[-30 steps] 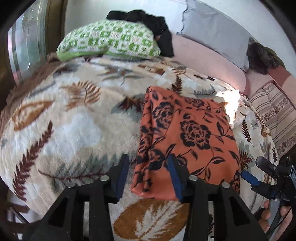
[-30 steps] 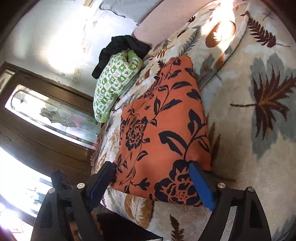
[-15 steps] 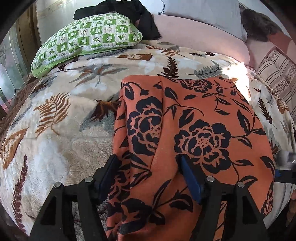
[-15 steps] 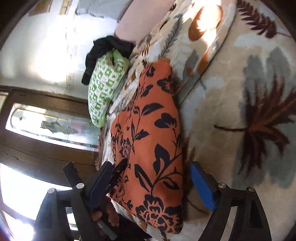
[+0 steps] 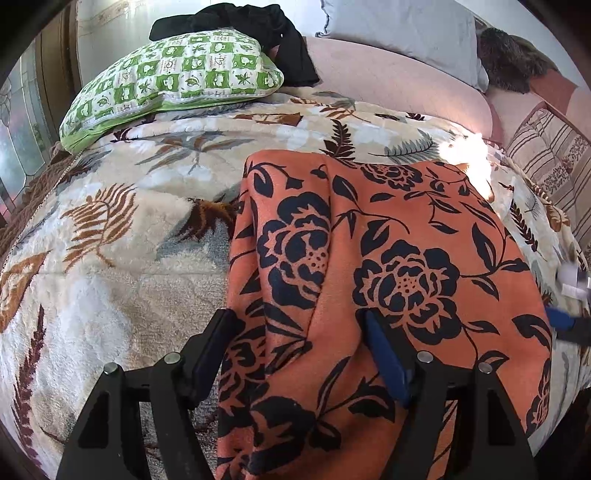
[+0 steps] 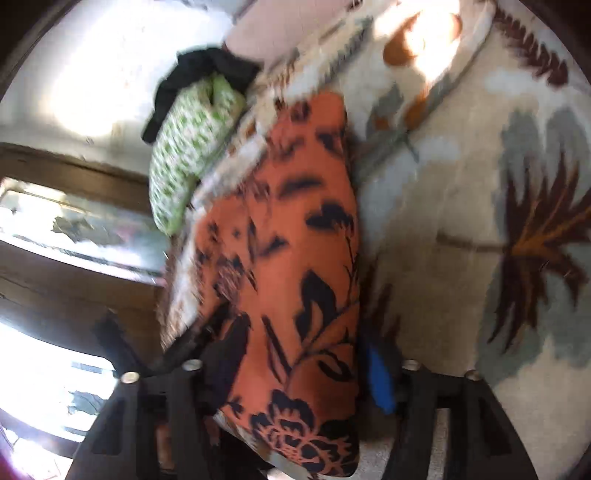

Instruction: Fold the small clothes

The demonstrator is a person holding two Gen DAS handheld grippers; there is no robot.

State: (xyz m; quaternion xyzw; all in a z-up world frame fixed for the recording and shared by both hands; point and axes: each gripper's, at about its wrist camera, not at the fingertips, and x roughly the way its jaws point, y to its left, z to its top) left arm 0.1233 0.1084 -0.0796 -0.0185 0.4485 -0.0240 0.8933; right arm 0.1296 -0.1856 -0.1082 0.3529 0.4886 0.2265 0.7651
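Down low, the left gripper (image 5: 299,325) straddles the near left part of the orange cloth (image 5: 388,258), its jaws set fairly wide and opening. A raised fold of the cloth lies between them; the left finger sits at the cloth's left edge and the blue-padded right finger rests on the cloth's top, neither seen pinching it. The right gripper (image 6: 303,354) straddles the cloth's near right end, its jaws closing; the cloth fills most of the gap, but the view is blurred and I cannot tell whether the pads press on it yet. A blue pad (image 6: 380,380) shows just beside the cloth's right edge. In the left view the tip of the right gripper shows at the cloth's right edge, blurred.

The cloth, orange with black flowers, lies folded and mostly flat on a leaf-patterned blanket (image 5: 110,258), its near end draping over the blanket's front edge. Beyond the cloth to the left lies a green checked pillow (image 5: 177,77), with a black garment (image 5: 258,26) on and behind it. Beyond the cloth to the right is a pink bolster (image 5: 399,85), a grey pillow (image 5: 399,33) against it, and a striped cushion (image 5: 554,162) farther right. In the right view a wooden glazed door (image 6: 74,236) stands left of the cloth.
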